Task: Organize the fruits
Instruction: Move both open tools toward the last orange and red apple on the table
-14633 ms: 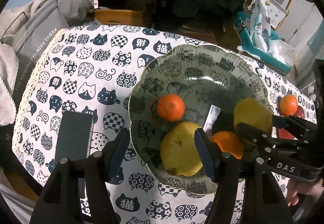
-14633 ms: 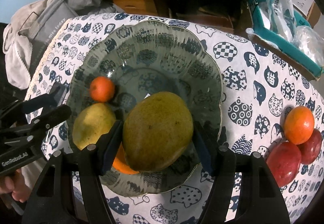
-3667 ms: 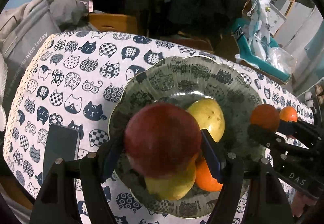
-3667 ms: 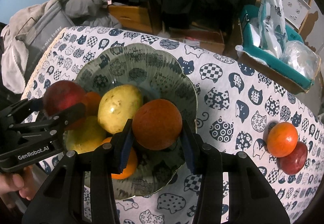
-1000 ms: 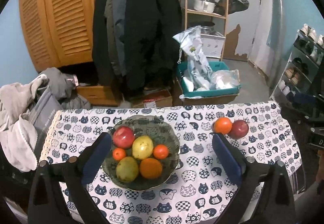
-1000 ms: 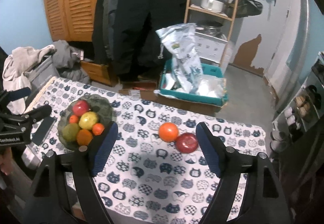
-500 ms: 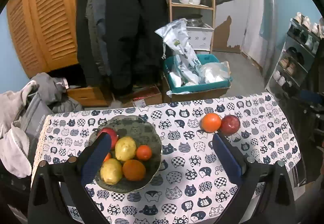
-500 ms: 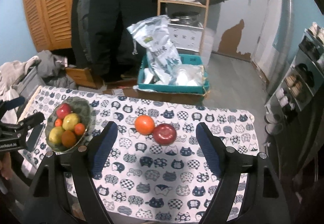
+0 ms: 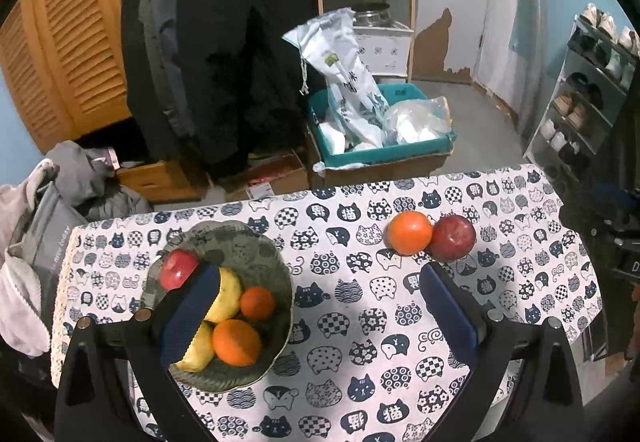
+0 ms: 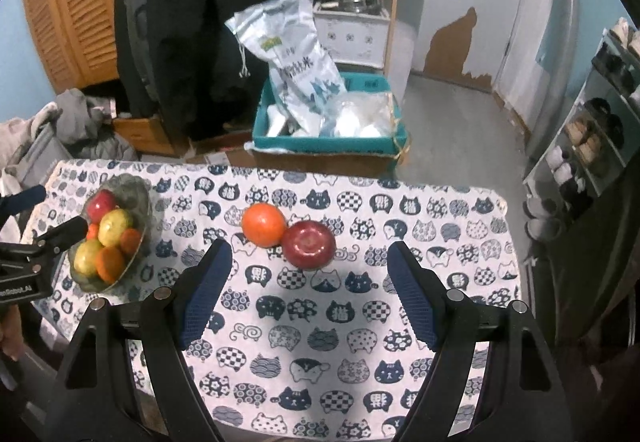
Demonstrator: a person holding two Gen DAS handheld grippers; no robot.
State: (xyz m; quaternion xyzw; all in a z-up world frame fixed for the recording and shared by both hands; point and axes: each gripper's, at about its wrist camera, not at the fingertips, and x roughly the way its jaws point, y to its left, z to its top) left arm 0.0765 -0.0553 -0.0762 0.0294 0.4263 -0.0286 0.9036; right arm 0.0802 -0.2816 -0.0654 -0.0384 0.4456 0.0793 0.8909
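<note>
Eyeballing risks, left to right in the right wrist view:
Bowl: the bowl [image 10: 140,198] sits at the left of the frame near the counter [image 10: 440,210] edge, already heaped with fruit. I'd guess one more dropped on top could roll out.
Left tool: the left tool [image 9: 316,306] is spread wide, holding nothing, hovering over bowl and cloth.
Orange: the orange [image 10: 263,224] is mid-frame, touching the apple. Round, so no real long axis.
Apple: the red apple [image 10: 309,244] is just right of the orange, stem dimple facing up. Nudging one probably sends the other rolling.
Right tool: the right tool [image 10: 310,288] is wide apart, empty, lined up around the apple from above.
</note>
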